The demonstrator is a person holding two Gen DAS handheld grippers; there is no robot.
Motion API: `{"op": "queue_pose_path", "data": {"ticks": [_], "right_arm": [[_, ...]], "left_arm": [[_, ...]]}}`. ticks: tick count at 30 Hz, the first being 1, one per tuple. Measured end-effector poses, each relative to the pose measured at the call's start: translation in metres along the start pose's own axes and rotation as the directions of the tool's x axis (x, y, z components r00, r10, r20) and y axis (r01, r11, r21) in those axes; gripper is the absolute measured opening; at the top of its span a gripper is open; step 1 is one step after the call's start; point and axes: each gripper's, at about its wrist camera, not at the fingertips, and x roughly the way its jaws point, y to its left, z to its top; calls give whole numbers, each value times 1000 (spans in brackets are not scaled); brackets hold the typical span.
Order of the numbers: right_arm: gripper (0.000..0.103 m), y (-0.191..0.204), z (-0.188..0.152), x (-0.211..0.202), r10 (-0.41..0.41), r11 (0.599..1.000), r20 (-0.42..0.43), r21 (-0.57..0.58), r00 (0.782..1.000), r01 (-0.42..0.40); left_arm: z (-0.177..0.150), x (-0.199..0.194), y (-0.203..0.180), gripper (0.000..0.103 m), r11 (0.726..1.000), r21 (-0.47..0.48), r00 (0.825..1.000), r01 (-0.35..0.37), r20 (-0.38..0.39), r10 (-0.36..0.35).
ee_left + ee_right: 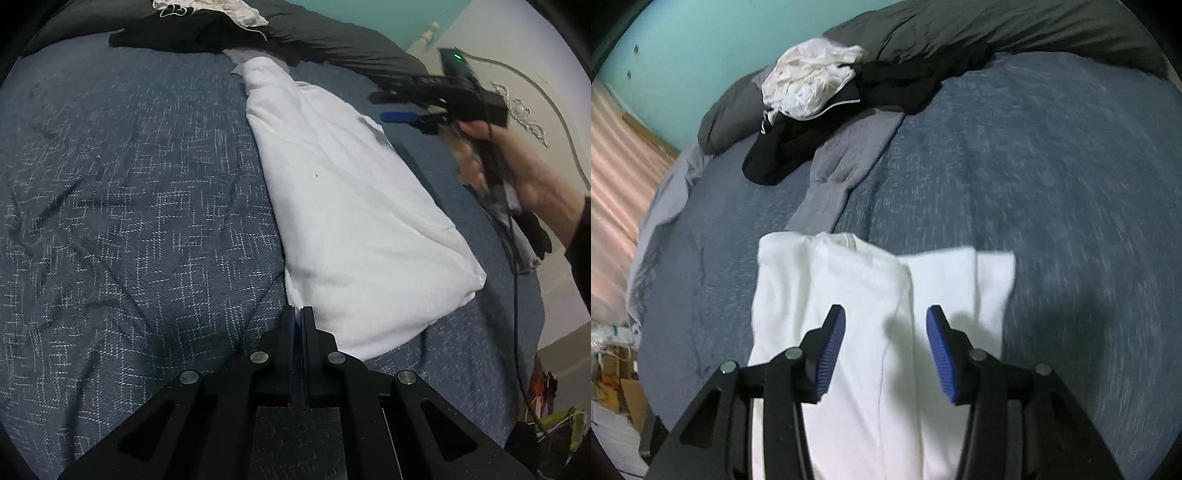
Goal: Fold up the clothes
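White cotton garment (pixel 354 206), folded lengthwise into a long strip, on blue woven bedspread (pixel 129 184). Long axis runs straight ahead from both jaw sets. Left gripper (pixel 297 317): jaws together, empty, at near-end corner. Right gripper (pixel 886 343): jaws apart, empty, above far end. Next fold likely end-to-end.

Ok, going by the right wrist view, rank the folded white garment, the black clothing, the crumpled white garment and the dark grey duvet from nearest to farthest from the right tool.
1. Folded white garment, directly beneath the open right tool.
2. Black clothing, farther up the bed, left of centre.
3. Crumpled white garment, lying on the black clothing.
4. Dark grey duvet, along the bed's far edge.
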Motion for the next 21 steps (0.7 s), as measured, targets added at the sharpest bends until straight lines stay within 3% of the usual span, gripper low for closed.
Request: {"op": "queue_pose_path", "data": {"ticks": [5,8,10,16,21], "right_arm": [[45,6,14,32,-59,997,-52,-48,997,56],[17,7,16,41,-75,995,-52,-63,996,72],[9,8,16,39,-72,995,-32,-67,997,69],[6,-8,18,8,-41,999,97,-1,994,41],[6,-28,15,15,-64,997,49,54,997,61]], "left_arm": [[0,4,-2,3,1000,2,1000,-6,-3,6],[2,7,-1,3,1000,0,1000,-8,-7,8],[1,8,-2,3,1000,1,1000,-11,-9,11],[-1,17,-6,3,1000,4,999,-15,-31,15],[0,21,-11,3,1000,9,999,-16,-33,16]]}}
